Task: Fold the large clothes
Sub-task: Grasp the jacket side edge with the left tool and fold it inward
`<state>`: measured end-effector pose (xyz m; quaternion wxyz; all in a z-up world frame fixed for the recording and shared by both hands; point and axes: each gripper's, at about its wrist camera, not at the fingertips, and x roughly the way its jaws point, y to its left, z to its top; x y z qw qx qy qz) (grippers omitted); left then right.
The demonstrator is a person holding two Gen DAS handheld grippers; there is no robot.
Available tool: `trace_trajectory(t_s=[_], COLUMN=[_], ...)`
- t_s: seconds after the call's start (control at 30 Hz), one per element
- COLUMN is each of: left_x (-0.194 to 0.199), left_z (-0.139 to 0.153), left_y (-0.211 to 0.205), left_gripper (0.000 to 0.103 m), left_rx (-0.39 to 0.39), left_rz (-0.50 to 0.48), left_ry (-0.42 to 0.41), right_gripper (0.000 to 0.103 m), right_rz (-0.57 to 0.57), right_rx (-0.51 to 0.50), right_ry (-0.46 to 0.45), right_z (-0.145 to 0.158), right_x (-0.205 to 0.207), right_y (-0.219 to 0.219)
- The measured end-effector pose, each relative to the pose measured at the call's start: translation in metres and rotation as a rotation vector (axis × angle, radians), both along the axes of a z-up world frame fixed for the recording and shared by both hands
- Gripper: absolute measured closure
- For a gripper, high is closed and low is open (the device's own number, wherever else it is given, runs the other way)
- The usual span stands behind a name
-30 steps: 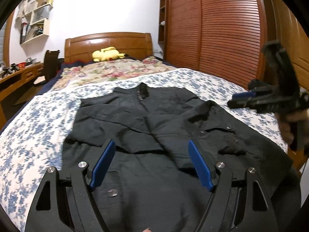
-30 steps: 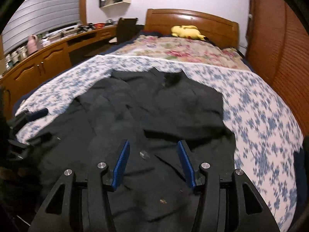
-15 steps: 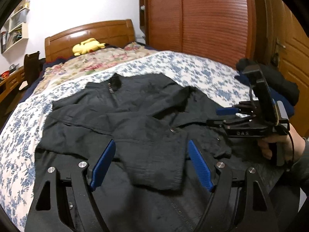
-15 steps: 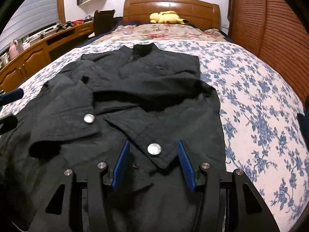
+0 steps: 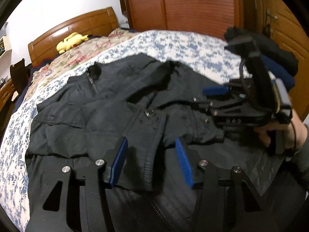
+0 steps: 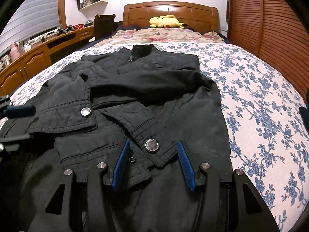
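Lengthwise, black jacket (image 6: 146, 89) points collar toward headboard (image 6: 170, 11); both grippers' jaws apart.

Lighting: I read dim, warm indoor light, source unseen. Left wrist view: motion blur over the blue-flowered white bedspread (image 5: 193, 44) and right gripper (image 5: 216, 94). Right wrist view sharp. Fisheye bending, dark vignette at my corners.

I see a black jacket (image 6: 154, 100) with silver snap buttons (image 6: 152, 145) on a white bedspread (image 6: 260, 96) printed with blue flowers; my grippers' finger pads (image 6: 120, 166) are blue on black frames; the plush toy (image 6: 166, 21) is yellow; the headboard (image 6: 170, 11) is reddish-brown wood.
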<state>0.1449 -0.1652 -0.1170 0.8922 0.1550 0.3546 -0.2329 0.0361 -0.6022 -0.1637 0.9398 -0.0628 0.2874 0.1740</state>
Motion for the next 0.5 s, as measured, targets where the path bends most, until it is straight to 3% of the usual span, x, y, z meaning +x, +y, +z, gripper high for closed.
trace_trajectory(t_s=[0.37,0.5], left_x=[0.008,0.012], left_z=[-0.025,-0.025], left_y=[-0.012,-0.010], left_gripper=[0.052,0.077], left_rx=[0.161,0.189], left_rz=[0.015,0.019], left_ry=[0.042,0.036], right_gripper=[0.050,0.050], right_rz=[0.001,0.001], right_rx=[0.000,-0.001], right_ry=[0.001,0.000], right_z=[0.001,0.001], right_x=[-0.001,-0.001], right_y=[0.000,0.000])
